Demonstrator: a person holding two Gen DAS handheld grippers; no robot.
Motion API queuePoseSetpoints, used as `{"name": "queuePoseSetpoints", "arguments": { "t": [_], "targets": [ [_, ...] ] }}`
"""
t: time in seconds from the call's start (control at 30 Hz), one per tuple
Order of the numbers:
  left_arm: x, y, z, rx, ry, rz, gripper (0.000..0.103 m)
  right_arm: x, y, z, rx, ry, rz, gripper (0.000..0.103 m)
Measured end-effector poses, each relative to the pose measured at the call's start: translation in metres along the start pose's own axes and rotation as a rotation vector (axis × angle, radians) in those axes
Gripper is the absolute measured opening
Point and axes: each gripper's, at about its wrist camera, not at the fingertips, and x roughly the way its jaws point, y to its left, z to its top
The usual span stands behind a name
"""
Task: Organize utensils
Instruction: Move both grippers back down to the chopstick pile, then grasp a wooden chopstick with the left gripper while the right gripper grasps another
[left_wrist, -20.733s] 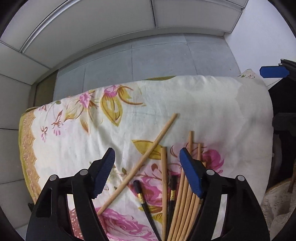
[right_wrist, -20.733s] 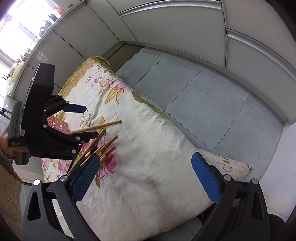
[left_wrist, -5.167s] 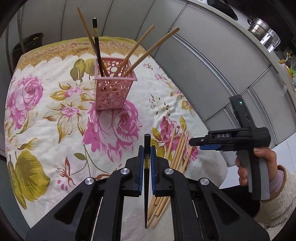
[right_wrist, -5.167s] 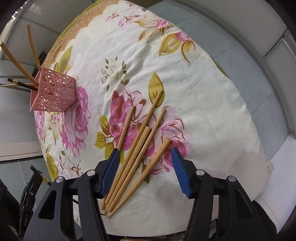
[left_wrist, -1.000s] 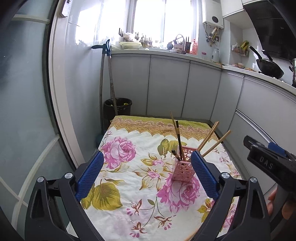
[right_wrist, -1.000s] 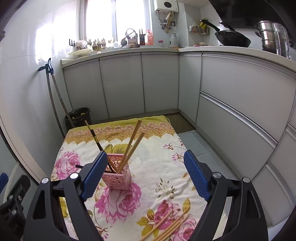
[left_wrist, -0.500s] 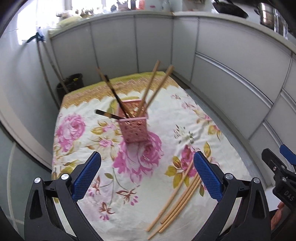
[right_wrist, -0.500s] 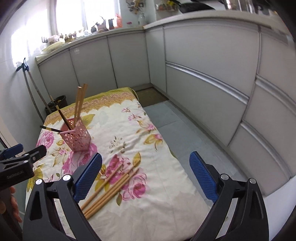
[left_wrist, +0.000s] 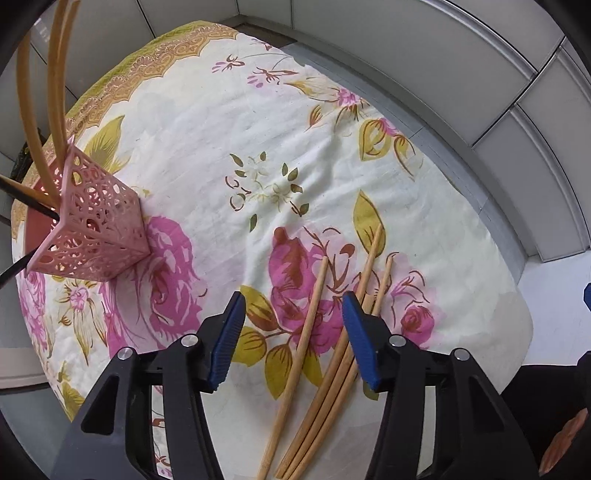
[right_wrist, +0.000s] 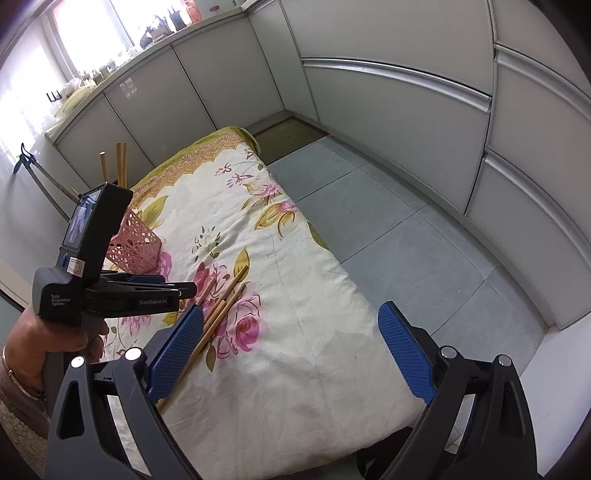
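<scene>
Loose chopsticks (left_wrist: 306, 354): we count four on the floral cloth (left_wrist: 229, 122); one between our left gripper (left_wrist: 293, 332) jaws, three by the right pad.
Left jaws: closing, pads touching nothing.
Right gripper (right_wrist: 291, 354): jaws wide, empty.
Pink holder (left_wrist: 92, 229): far left of jaws, upright.
Right view only: hand (right_wrist: 44, 347) on left gripper.

The cloth (left_wrist: 229, 122) is cream, printed with pink roses and olive-yellow leaves, edged by a gold-and-green ornamental border. The holder (left_wrist: 96, 225) is pink openwork lattice. The chopsticks (left_wrist: 306, 343) lying on the cloth are pale tan bamboo. Both tools have black frames and blue ribbed pads (left_wrist: 227, 332). The floor (right_wrist: 388, 229) is grey tile.
</scene>
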Motion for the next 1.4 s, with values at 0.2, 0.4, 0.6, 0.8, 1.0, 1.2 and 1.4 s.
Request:
{"name": "queuePoseSetpoints", "arguments": {
  "t": [0.2,0.4,0.6,0.8,1.0,1.2,1.4],
  "targets": [
    [0.008,-0.002,0.005,0.019,0.044,-0.018,0.042,0.008,-0.005,0.002,0.035,0.038,0.020,0.093],
    [0.023,-0.007,0.008,0.028,0.078,-0.030,0.028,0.012,-0.004,0.001,0.050,0.063,0.029,0.093],
    [0.032,-0.020,-0.001,0.075,0.043,-0.026,0.006,0.024,-0.002,0.005,0.104,0.110,0.038,0.093],
    [0.012,-0.003,-0.024,0.005,-0.074,-0.075,0.004,0.048,0.016,0.013,0.106,0.176,0.020,0.088],
    [-0.038,0.032,-0.067,-0.098,-0.222,-0.156,0.004,0.099,0.037,0.016,0.144,0.348,-0.010,0.038],
    [-0.082,0.053,-0.087,-0.130,-0.325,-0.177,0.004,0.129,0.060,0.011,0.148,0.404,-0.104,0.028],
    [-0.102,0.068,-0.098,-0.144,-0.380,-0.191,0.004,0.142,0.076,0.019,0.138,0.395,-0.188,0.028]
  ]
}}
